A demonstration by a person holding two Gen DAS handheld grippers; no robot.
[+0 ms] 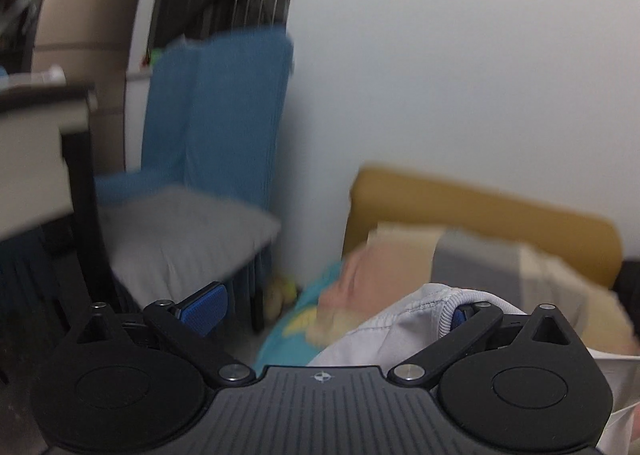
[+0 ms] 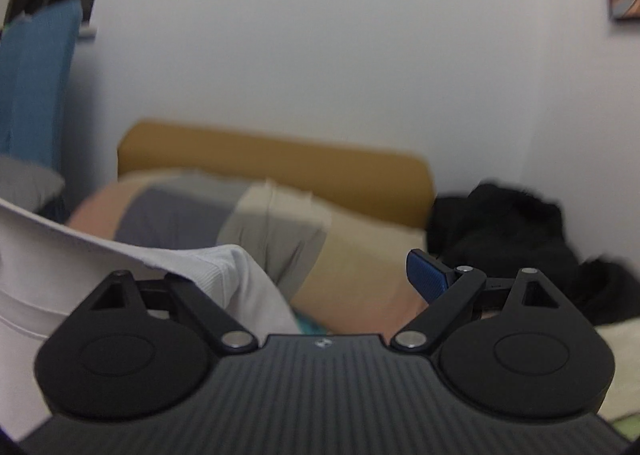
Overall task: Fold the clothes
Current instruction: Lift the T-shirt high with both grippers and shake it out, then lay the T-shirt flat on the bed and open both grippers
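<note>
Left wrist view: left gripper (image 1: 332, 313) held level, aimed at wall (image 1: 440, 75); jaws spread wide, white garment (image 1: 404, 319) draped over right finger, left pad (image 1: 204, 311) bare. Blue chair (image 1: 224, 115) seen at left. Right wrist view: right gripper (image 2: 324, 279) held level, jaws wide apart; white garment draped over left finger, right pad (image 2: 426, 275) bare. Patchwork blanket (image 2: 280, 223) and mustard headboard (image 2: 280, 163) seen beyond, black heap (image 2: 512, 231) at right.

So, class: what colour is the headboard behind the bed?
Mustard yellow; the headboard shows best in the right wrist view.
</note>
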